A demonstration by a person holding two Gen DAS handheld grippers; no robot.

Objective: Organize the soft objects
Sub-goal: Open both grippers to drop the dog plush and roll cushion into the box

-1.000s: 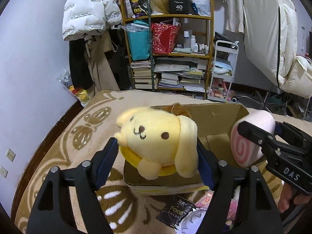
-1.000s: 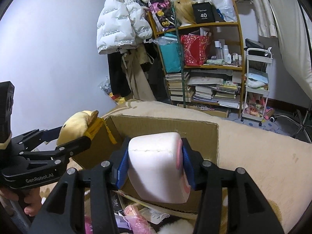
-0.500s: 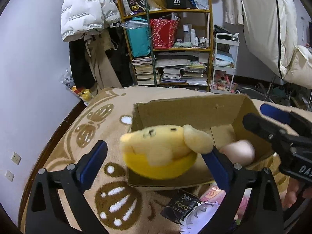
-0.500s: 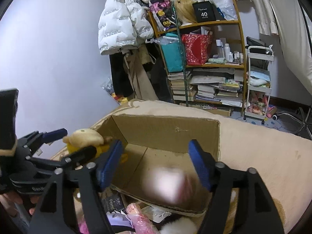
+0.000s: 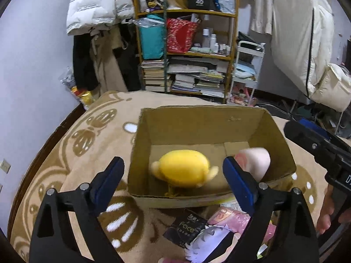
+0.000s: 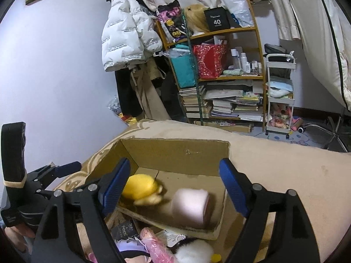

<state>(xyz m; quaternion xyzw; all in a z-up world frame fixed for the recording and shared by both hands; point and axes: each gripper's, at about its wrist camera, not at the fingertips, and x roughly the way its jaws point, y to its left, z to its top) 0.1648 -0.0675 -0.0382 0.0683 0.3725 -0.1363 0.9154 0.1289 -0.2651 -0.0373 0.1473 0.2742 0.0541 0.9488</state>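
The yellow plush (image 5: 183, 171) lies inside the cardboard box (image 5: 204, 122), on the floor of its left half, blurred at the edges. The pink roll (image 5: 255, 161) sits in the right half, close against the right wall; in the right wrist view (image 6: 189, 208) it lies near the front rim. A strip of bare cardboard floor separates the two, and the rear half of the box floor is open. All four walls stand upright with no flaps on top, so the mouth is fully open.

The left gripper (image 5: 173, 179) hangs over the front rim with jaws spread wide and nothing between them. The right gripper (image 6: 175, 185) is likewise spread and empty, above the box's front right part.

Two soft things are in the box. In front of it, on the patterned blanket (image 5: 87, 135), lies a heap: a black packet (image 5: 186, 229), pink wrappers (image 6: 155, 246) and a white fluffy toy (image 6: 194, 252).

Beyond the box the blanket runs bare on the left and right. A shelf (image 5: 188, 50) and a white cart (image 6: 279, 96) stand well apart by the wall.
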